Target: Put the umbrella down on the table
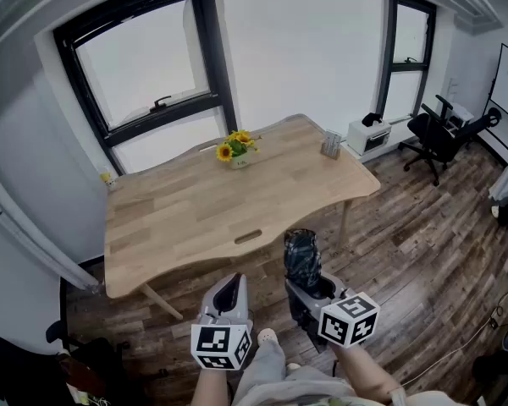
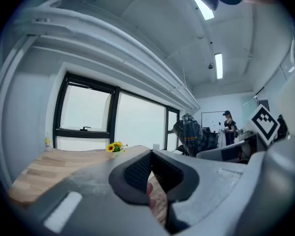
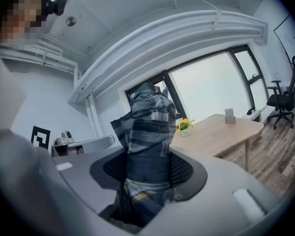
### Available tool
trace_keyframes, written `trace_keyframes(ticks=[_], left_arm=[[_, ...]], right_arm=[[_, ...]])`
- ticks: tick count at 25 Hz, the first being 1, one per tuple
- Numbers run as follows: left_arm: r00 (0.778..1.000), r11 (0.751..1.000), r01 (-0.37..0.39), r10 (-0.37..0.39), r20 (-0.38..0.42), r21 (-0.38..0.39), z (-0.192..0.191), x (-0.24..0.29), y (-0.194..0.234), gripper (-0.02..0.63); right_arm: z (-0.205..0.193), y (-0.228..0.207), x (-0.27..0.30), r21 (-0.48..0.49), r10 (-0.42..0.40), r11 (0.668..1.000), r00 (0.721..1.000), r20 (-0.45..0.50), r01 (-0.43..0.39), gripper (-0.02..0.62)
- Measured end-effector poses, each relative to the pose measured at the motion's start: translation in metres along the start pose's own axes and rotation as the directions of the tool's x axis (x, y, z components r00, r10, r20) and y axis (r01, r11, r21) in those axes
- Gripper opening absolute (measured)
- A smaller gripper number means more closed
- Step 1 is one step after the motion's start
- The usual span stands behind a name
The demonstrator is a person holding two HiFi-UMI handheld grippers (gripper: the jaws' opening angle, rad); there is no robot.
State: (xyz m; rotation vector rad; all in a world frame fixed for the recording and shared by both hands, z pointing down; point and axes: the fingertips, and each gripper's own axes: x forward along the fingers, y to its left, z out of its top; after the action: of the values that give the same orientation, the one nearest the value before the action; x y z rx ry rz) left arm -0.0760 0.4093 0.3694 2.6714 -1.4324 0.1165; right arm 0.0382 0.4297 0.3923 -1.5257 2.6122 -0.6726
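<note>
**A:** Dark plaid folded umbrella [image 3: 150, 122], where?

**B:** Clamped in your right gripper [image 3: 147, 168], short of the pale wooden tabletop [image 1: 178, 218]. Your left gripper [image 2: 151, 157] is closed and empty. Release here and it likely drops to the floor [image 1: 406, 218].

The umbrella [image 1: 302, 256] is soft woven cloth, a dull plaid of grey, navy and white with a thin yellow stripe, creased where it bunches. The right claw [image 1: 309, 288] and the left claw [image 1: 229, 293] have shells of smooth matt grey plastic. Their pads [image 3: 183, 170] are black and rough, dotted like fine mesh. The marker cube [image 1: 349, 318] has flat matt white faces with black print. The desk [image 1: 178, 218] is pale wood in joined strips, smooth, with little sheen. The floor [image 1: 423, 227] is darker, streaky wood planking, faintly glossy.
</note>
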Motion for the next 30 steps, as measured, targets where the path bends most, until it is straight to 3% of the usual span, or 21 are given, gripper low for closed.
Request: trace_keyframes(ticks=[7, 15, 30], left_arm=[[1.0, 1.0, -0.002, 0.002, -0.016, -0.012, -0.011, 0.0, -0.002, 0.0], [0.999, 1.0, 0.018, -0.019, -0.035, -0.017, -0.017, 0.034, 0.012, 0.0], [0.997, 0.998, 0.043, -0.046, -0.057, -0.056, -0.015, 0.133, 0.105, 0.0]], right_arm=[[-0.007, 0.002, 0.003, -0.002, 0.02, 1.0, 1.0, -0.016, -0.02, 0.197], [-0.002, -0.014, 0.033, 0.009, 0.02, 1.0, 0.999, -0.034, -0.019, 0.198], [0.032, -0.065, 0.154, 0.03, -0.035, 0.999, 0.997, -0.065, 0.037, 0.201]])
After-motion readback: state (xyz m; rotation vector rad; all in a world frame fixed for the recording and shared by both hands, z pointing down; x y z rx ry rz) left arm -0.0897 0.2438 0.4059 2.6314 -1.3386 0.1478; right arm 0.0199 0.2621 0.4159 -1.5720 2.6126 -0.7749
